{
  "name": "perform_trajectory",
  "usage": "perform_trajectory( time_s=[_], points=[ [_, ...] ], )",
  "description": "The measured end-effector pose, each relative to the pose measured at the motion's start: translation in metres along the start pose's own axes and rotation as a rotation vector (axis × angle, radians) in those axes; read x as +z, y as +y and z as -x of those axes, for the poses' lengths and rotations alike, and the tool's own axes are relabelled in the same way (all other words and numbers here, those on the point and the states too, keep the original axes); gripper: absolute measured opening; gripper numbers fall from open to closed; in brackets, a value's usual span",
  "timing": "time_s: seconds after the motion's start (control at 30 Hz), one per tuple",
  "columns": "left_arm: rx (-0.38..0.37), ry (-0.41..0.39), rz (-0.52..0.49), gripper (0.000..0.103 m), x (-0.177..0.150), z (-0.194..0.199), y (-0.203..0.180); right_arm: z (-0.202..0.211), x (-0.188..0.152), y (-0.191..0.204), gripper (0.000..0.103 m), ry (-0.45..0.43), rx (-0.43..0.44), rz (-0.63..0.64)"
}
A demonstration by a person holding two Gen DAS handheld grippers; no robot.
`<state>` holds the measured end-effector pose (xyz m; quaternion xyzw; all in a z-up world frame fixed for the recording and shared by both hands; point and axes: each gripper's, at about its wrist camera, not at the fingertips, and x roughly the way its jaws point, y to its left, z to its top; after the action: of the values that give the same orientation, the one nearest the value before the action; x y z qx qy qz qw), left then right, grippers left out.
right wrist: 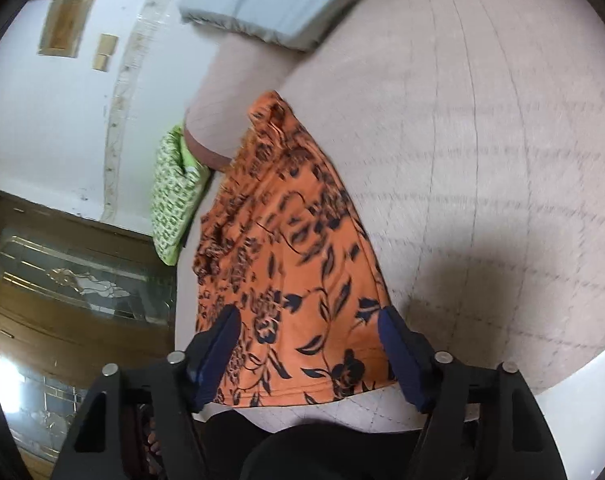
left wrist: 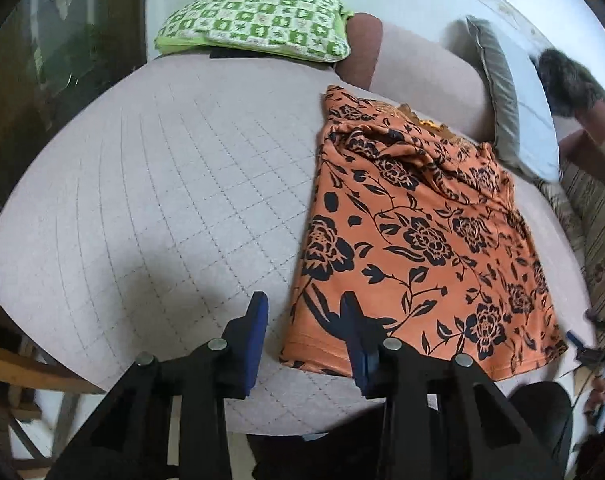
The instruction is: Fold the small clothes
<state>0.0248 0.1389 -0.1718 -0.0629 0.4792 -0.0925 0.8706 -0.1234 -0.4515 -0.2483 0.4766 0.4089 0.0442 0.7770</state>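
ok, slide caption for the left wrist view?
Left gripper open above the near hem of an orange floral garment lying on a quilted bed.

Orange garment (right wrist: 286, 264) blurred (right wrist view)

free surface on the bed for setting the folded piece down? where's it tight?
Widest bare patch: quilted bedcover between the orange floral garment, the green checked pillow and the near edge. The right wrist view shows another bare stretch beyond the garment's other side. Crowded: the wall side, with a grey cushion touching the garment's top.
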Motion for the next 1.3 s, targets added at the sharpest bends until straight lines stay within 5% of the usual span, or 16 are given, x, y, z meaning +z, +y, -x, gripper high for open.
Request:
perform_trajectory(
  time_s=[0.13,0.3,0.47,0.5,0.63,0.7,0.8,0.87,0.97,1.3],
  points=[
    [0.036,0.030,0.106,0.064,-0.003,-0.015,0.022,-0.034,-0.007,-0.011,0.052,0.065,-0.078,-0.014],
    [0.032,0.083,0.164,0.065,-0.004,-0.038,0.032,-0.034,-0.008,-0.007,0.046,0.060,-0.111,0.042],
    [-0.008,0.105,0.120,0.074,0.001,-0.060,0.017,-0.017,0.002,-0.002,0.054,-0.015,-0.127,0.077],
    [-0.014,0.108,0.112,0.075,0.001,-0.064,0.014,-0.020,0.004,-0.003,0.063,-0.005,-0.114,0.064],
    [-0.018,0.124,0.047,0.075,-0.001,-0.078,-0.004,-0.040,0.000,0.002,0.065,0.057,-0.156,0.103],
    [0.000,0.126,-0.028,0.068,-0.005,-0.081,-0.014,-0.045,-0.008,0.015,0.061,0.071,-0.170,0.197],
    [0.001,0.135,-0.102,0.034,-0.007,-0.080,-0.019,-0.057,-0.019,0.026,0.017,0.126,-0.210,0.293],
    [-0.042,0.145,-0.081,0.011,-0.005,-0.077,-0.016,-0.065,-0.025,0.030,0.016,0.138,-0.222,0.311],
    [-0.064,0.152,-0.065,0.008,-0.004,-0.076,-0.013,-0.064,-0.028,0.038,0.010,0.131,-0.228,0.331],
    [-0.212,0.055,-0.017,0.006,0.012,-0.027,-0.005,-0.013,-0.017,0.076,0.008,0.054,-0.047,0.299]
  ],
)
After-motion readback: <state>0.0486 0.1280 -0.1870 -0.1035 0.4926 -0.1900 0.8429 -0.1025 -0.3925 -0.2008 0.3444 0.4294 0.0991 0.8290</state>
